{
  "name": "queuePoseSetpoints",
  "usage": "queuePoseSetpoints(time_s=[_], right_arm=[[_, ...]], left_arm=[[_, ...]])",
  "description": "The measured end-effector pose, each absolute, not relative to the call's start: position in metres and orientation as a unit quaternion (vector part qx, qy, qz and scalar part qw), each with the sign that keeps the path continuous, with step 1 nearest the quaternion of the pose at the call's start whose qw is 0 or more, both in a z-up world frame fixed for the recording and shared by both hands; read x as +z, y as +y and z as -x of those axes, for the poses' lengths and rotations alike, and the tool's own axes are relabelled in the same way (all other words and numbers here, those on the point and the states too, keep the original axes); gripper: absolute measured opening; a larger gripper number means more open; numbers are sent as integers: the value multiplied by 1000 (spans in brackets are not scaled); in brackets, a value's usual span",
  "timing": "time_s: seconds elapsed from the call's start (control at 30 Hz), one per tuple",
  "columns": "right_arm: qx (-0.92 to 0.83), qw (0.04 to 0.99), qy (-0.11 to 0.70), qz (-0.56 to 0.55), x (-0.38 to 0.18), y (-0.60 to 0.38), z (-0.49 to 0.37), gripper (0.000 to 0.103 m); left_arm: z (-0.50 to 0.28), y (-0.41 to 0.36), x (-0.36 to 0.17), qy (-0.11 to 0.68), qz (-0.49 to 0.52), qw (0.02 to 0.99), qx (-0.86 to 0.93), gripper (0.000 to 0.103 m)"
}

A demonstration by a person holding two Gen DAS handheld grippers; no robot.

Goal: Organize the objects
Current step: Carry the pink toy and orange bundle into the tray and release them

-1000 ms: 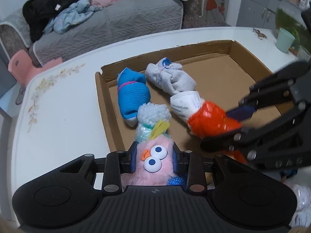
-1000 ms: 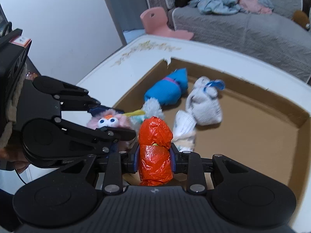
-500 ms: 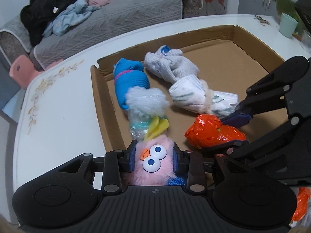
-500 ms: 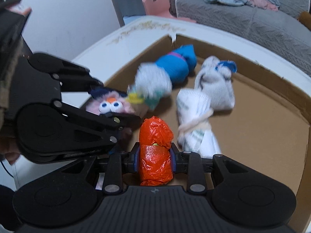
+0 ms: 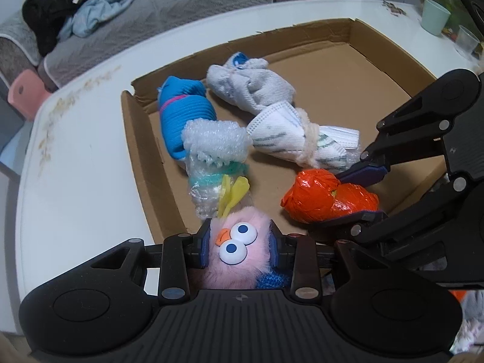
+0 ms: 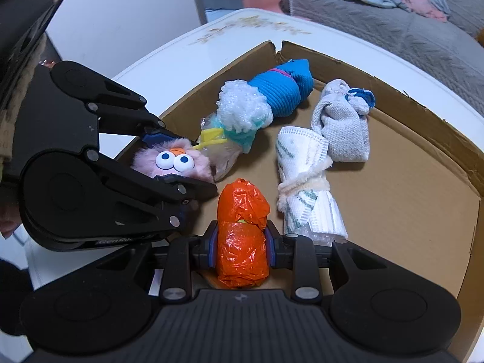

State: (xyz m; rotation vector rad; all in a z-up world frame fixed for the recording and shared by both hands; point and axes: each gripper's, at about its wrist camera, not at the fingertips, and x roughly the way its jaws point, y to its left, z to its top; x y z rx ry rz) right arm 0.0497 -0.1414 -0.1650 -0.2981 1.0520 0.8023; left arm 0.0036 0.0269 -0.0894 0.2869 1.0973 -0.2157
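Your left gripper (image 5: 239,246): pads closed on a pink fuzzy toy (image 5: 237,243) with googly eyes, at the near-left corner of the cardboard tray (image 5: 145,139).

Your right gripper (image 6: 242,249): clamped around an orange plastic bundle (image 6: 242,242), just right of the toy.

Ahead of your left gripper: bubble-wrap bundle (image 5: 214,154), its yellow tie touching the toy; beyond it, blue ribbed roll (image 5: 184,118).

Ahead of your right gripper: white striped roll (image 6: 305,181), touching the grey cloth bundle (image 6: 341,127) beyond.

The tray sits on a white table (image 5: 75,163).
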Motion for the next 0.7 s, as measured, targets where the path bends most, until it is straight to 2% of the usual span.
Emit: queuePoseSetpoints(time_s=[0.3, 0.47, 0.57, 0.63, 0.7], right_arm=[[388, 767, 487, 155, -162, -148, -15, 30], [385, 772, 477, 168, -161, -152, -11, 47], [384, 775, 474, 163, -158, -158, -13, 52], [385, 777, 471, 162, -155, -160, -13, 54], [388, 777, 469, 161, -152, -164, -12, 58]], left_arm=[[26, 22, -87, 541, -120, 828, -93, 44], [37, 22, -81, 532, -122, 834, -79, 54], [37, 23, -77, 528, -116, 837, -79, 58], [40, 22, -72, 525, -121, 839, -77, 66], [40, 24, -67, 523, -116, 841, -81, 68]])
